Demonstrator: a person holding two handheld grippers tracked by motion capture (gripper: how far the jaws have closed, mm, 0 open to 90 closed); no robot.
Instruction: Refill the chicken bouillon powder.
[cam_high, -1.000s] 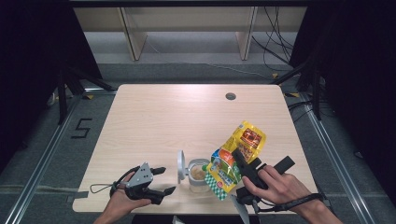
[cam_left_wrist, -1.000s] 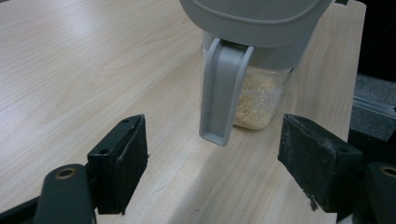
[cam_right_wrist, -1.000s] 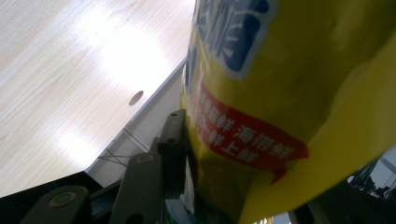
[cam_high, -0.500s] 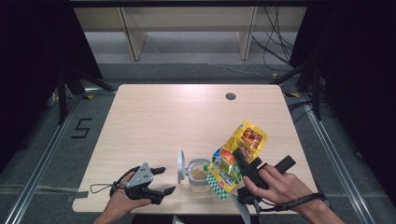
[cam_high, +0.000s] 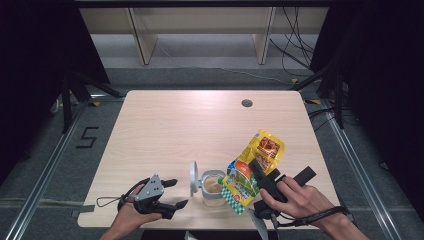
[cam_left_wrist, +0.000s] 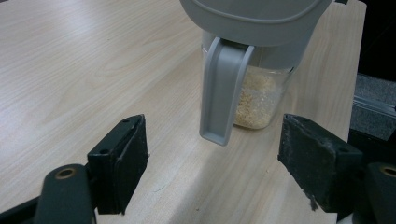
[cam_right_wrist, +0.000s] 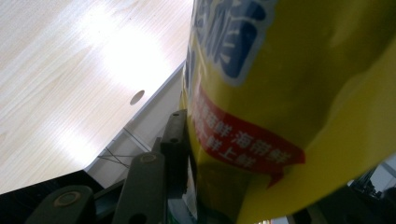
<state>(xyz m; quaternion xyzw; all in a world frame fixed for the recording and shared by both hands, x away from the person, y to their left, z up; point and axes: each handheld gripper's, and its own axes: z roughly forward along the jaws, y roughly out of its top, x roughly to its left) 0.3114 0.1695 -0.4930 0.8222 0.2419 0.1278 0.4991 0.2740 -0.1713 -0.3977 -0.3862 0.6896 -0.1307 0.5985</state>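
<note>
A small clear jar (cam_high: 212, 186) holding beige granules stands near the table's front edge, its grey hinged lid (cam_high: 193, 176) flipped up on the left. My right gripper (cam_high: 282, 172) is shut on a yellow snack bag (cam_high: 255, 162), which is tilted with its lower end over the jar. In the right gripper view the bag (cam_right_wrist: 280, 93) presses against one black finger (cam_right_wrist: 173, 140). My left gripper (cam_high: 179, 192) rests open to the left of the jar. In the left gripper view the jar (cam_left_wrist: 257, 98) and its grey lid clasp (cam_left_wrist: 222, 93) sit just beyond the open left gripper (cam_left_wrist: 217, 172).
The light wooden table (cam_high: 175, 130) has a round cable hole (cam_high: 246, 103) at its far right. Shelf legs and cables stand beyond the far edge. A "5" mark (cam_high: 86, 137) lies on the floor at the left.
</note>
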